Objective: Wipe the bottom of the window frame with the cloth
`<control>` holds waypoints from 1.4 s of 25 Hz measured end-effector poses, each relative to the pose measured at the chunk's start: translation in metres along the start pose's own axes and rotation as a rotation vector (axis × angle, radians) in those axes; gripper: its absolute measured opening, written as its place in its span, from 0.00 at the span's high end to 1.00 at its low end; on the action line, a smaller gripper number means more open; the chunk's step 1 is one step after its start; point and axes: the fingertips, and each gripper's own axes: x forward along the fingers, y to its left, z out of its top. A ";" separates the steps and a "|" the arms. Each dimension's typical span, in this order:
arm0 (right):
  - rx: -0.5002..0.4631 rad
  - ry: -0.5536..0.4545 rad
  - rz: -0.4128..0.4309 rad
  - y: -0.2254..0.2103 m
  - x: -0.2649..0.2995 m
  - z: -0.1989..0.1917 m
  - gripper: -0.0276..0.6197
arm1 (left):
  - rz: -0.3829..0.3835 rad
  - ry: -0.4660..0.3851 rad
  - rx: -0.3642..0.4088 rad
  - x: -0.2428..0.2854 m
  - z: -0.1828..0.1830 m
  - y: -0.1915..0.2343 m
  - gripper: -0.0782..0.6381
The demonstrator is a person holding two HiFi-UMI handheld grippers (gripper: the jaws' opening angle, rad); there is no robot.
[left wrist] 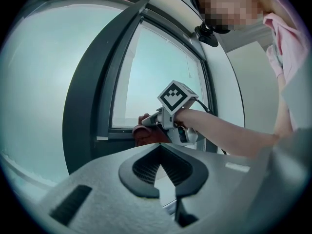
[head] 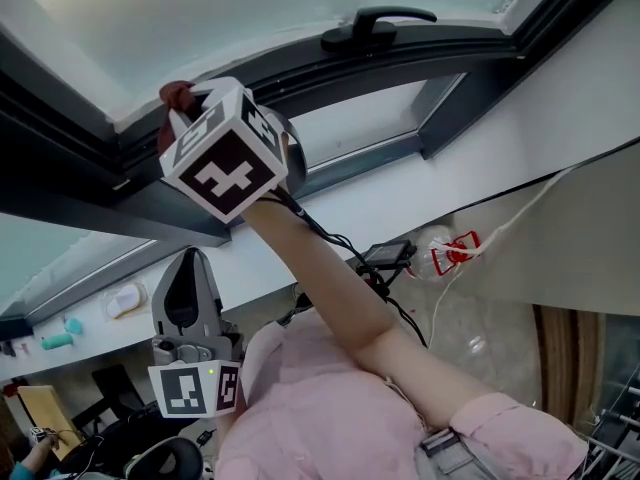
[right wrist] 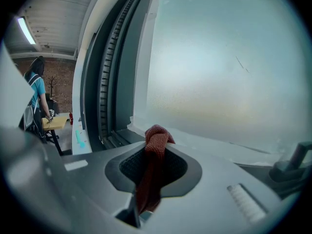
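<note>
The red cloth (right wrist: 157, 136) sits pinched in the closed jaws of the right tool (right wrist: 152, 160), its tip at the window frame's bottom rail (head: 420, 53), which runs on toward the handle (head: 375, 23). The left tool (head: 190, 266) hangs lower, jaws together, empty.

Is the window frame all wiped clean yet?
Not yet, it looks like. Done: the red cloth is picked up, pinched in the right hand-held gripper. Happening now: the cloth looks pressed against the bottom of the window frame. Left: wiping along that dark rail. No clean or dirty patches show, so I can't tell how much is wiped. The left hand-held gripper hangs low, empty.
</note>
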 end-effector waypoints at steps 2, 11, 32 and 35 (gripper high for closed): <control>-0.002 0.000 0.002 -0.001 -0.001 0.000 0.86 | -0.003 -0.004 0.001 0.002 0.001 -0.002 0.89; -0.017 0.011 -0.001 -0.008 -0.004 -0.003 0.86 | 0.001 -0.014 -0.007 0.008 0.002 -0.007 0.89; 0.000 0.007 0.012 -0.022 -0.012 -0.006 0.86 | 0.014 -0.037 0.029 0.018 0.009 -0.018 0.89; -0.009 0.011 0.008 -0.024 -0.014 -0.007 0.86 | 0.018 -0.037 0.022 0.018 0.008 -0.017 0.89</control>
